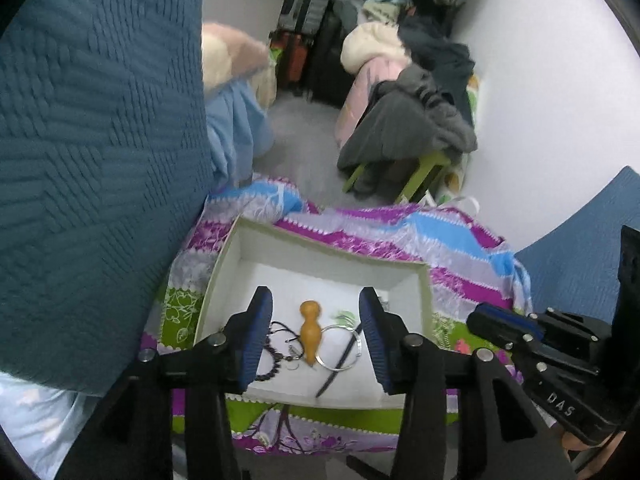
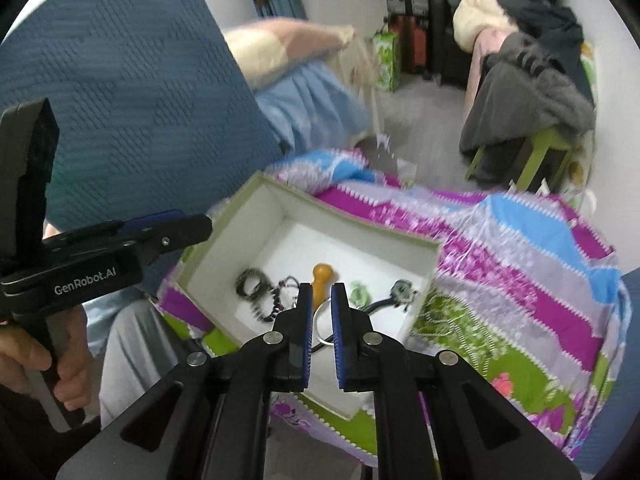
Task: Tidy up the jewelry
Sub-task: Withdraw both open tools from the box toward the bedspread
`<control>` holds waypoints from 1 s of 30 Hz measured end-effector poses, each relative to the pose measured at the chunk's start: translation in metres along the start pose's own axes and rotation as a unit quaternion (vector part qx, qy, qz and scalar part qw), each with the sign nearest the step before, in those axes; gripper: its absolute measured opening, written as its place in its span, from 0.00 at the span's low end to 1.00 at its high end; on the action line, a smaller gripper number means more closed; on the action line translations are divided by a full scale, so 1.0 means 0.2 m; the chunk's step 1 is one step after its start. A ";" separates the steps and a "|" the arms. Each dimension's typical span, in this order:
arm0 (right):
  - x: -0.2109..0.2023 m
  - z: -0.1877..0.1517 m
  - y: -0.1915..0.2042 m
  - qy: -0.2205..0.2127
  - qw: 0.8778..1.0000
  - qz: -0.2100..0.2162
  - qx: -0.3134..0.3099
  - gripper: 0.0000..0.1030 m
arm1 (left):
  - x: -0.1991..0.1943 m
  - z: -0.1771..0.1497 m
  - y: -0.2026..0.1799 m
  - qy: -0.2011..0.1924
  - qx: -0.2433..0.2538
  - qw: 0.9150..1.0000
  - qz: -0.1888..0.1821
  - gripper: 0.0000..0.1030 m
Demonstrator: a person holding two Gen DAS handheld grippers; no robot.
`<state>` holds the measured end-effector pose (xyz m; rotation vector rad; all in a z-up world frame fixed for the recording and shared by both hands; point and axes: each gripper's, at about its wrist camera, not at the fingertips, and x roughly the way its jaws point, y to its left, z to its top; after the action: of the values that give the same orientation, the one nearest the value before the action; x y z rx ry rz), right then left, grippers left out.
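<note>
At far left in the right wrist view, "GenRobot.AI" is printed in white on the left claw (image 2: 196, 226), which is carried in a hand (image 2: 38, 364). Its jaws are seen spread in its own view, with nothing pinched. Below them, a white open box (image 1: 424, 300) rests on a striped floral blanket (image 2: 520, 280); a beaded bracelet (image 2: 256, 284), an orange gourd-shaped pendant (image 1: 310, 330) and a silver bangle (image 1: 344, 346) lie inside. The right claw (image 2: 322, 336) is nearly pressed together, empty; "DAS" is read on its body.
</note>
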<state>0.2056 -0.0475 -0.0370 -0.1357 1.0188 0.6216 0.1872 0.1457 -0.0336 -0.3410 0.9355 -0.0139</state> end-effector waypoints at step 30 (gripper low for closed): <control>-0.73 -0.50 -0.36 -0.143 0.986 -0.077 0.043 0.09 | -0.41 -0.28 -0.73 -0.092 0.065 0.992 -0.051 0.44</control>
<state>0.1161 -0.2061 0.0183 -0.0470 0.7482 0.4408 0.1139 0.0051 0.0425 -0.2651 0.7300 -0.1346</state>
